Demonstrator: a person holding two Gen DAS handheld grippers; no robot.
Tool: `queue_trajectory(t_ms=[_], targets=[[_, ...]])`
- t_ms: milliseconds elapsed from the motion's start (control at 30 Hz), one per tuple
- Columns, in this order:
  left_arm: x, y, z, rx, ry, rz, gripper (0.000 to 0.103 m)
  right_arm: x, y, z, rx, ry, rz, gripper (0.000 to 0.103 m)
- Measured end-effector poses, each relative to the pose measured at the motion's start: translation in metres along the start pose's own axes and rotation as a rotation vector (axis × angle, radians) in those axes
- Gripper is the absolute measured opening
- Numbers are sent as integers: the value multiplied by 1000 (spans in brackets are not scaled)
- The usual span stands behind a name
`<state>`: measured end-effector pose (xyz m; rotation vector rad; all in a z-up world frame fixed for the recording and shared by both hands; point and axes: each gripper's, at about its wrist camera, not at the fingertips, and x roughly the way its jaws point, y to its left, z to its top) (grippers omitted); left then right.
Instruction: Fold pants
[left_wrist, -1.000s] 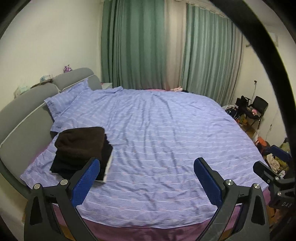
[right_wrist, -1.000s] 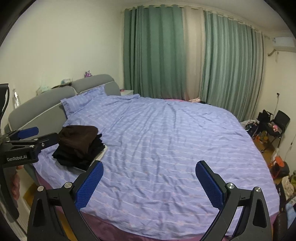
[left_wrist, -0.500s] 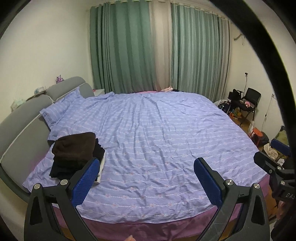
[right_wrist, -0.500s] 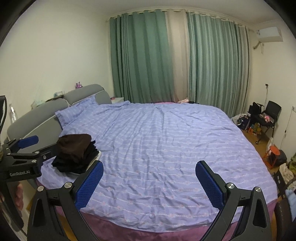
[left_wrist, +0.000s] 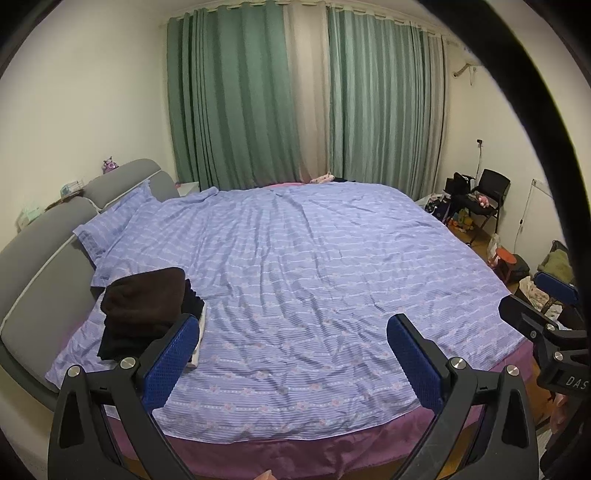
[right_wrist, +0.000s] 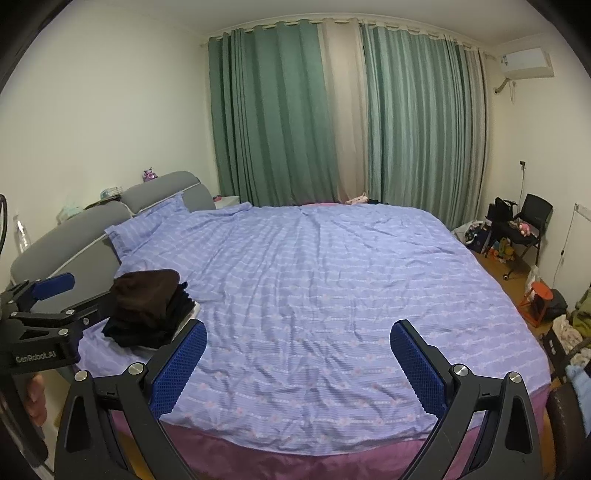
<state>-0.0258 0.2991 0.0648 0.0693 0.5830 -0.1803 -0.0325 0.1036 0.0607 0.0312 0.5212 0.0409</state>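
A stack of folded dark clothes, brown on top of black, lies at the left side of the bed, near the grey headboard. My left gripper is open and empty, held off the near edge of the bed. The right gripper is likewise open with nothing between its blue pads. Both hang back from the bed, well apart from the stack. In the right wrist view the left gripper shows at the left edge; in the left wrist view the right gripper shows at the right edge.
A large bed with a purple striped cover fills the middle. A grey headboard runs along the left, green curtains hang behind. A black chair, toys and an orange stool crowd the floor on the right.
Both grippers have pulled back and tilted up from the bed, so more of the room and the bed's near edge shows. Their jaws have stayed open.
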Motion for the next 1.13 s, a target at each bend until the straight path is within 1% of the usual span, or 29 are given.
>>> queue_trajectory(t_ms=[467, 800, 1133], targets=[[-2, -3, 0, 8, -6, -24, 103, -7, 1, -4, 16, 1, -21, 100], [-2, -10, -1, -7, -5, -31, 103, -10, 1, -5, 14, -1, -27, 100], [1, -22, -2, -10, -1, -31, 103, -14, -14, -9, 16, -3, -32, 100]])
